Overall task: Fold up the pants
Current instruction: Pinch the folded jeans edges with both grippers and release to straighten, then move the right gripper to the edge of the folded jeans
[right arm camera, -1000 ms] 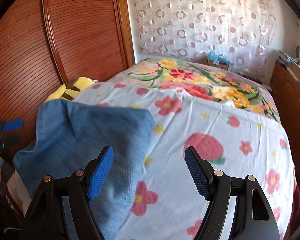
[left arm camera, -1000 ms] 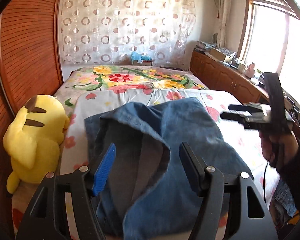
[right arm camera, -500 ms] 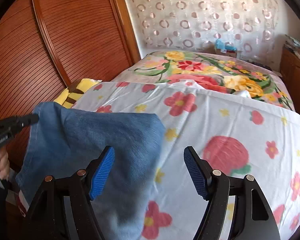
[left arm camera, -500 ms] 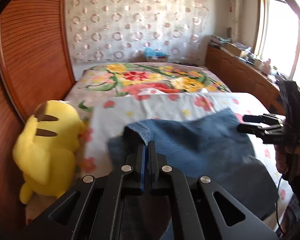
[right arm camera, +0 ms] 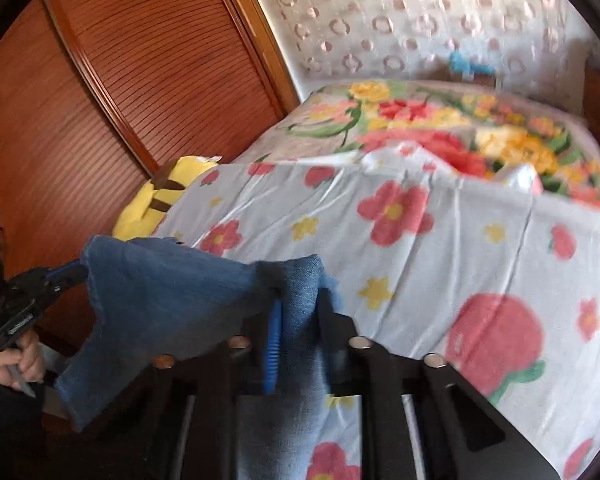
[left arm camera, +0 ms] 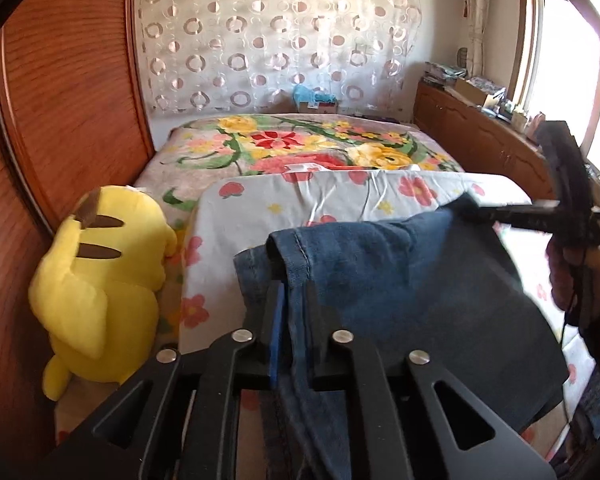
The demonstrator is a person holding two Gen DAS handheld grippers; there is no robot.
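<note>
Both grippers have hold of the pants [left arm camera: 400, 280] now, each at one corner of the blue denim, and the cloth stretches between them just above the near end of the bed [left arm camera: 340, 200]. The left gripper [left arm camera: 296, 304] pinches a hemmed edge of the fabric; its jaws have just eased a touch wider after snapping closed, and the denim is clamped between them, running down past the blue pad. Over on the other side, the right gripper [right arm camera: 298, 312] has just closed its jaws on the opposite corner, and a bunched fold of lighter blue cloth is squeezed between its pads. From the left camera, that right gripper [left arm camera: 512, 216] shows at the far right, its tips buried in the dark corner of the denim, with a hand [left arm camera: 568, 272] wrapped round its handle. From the right camera, the left gripper [right arm camera: 60, 274] sits at the far left edge, nipped onto the cloth, a hand [right arm camera: 16, 364] gripping below it. The pants sag a little in the middle, over the white sheet with red flowers [right arm camera: 420, 240]. A yellow plush toy [left arm camera: 100, 288] lies beside the sheet against the wooden wardrobe door [left arm camera: 60, 100]. Beyond the sheet lies a flowered blanket [left arm camera: 300, 148].
</note>
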